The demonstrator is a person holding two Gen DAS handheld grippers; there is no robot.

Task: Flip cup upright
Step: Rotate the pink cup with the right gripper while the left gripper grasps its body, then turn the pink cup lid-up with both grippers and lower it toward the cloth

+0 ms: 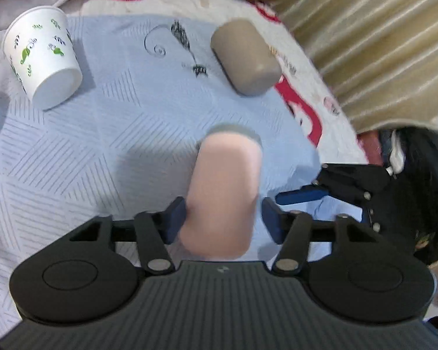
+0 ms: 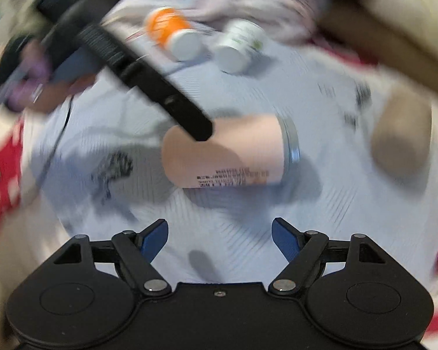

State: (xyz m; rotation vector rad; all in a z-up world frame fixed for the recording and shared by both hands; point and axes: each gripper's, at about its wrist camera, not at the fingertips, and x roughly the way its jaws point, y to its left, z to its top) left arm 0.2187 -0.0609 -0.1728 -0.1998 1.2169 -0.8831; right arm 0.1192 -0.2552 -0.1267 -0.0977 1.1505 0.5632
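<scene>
A pink cup [image 1: 223, 195] lies on its side on the light blue mat [image 1: 102, 134]. It sits between the fingers of my left gripper [image 1: 224, 220]; the left pad touches it and a small gap shows at the right pad. In the right wrist view the same pink cup [image 2: 227, 154] lies sideways with its rim to the right, and a black finger of the left gripper [image 2: 149, 84] reaches over it. My right gripper [image 2: 220, 239] is open and empty, short of the cup; it also shows in the left wrist view [image 1: 330, 186].
A white paper cup with green leaves [image 1: 42, 55] and a taupe cup [image 1: 245, 55] lie on their sides on the mat. An orange cup [image 2: 172, 32] and a white cup [image 2: 239, 43] lie farther back. Bedding and a striped curtain [image 1: 379, 43] surround the mat.
</scene>
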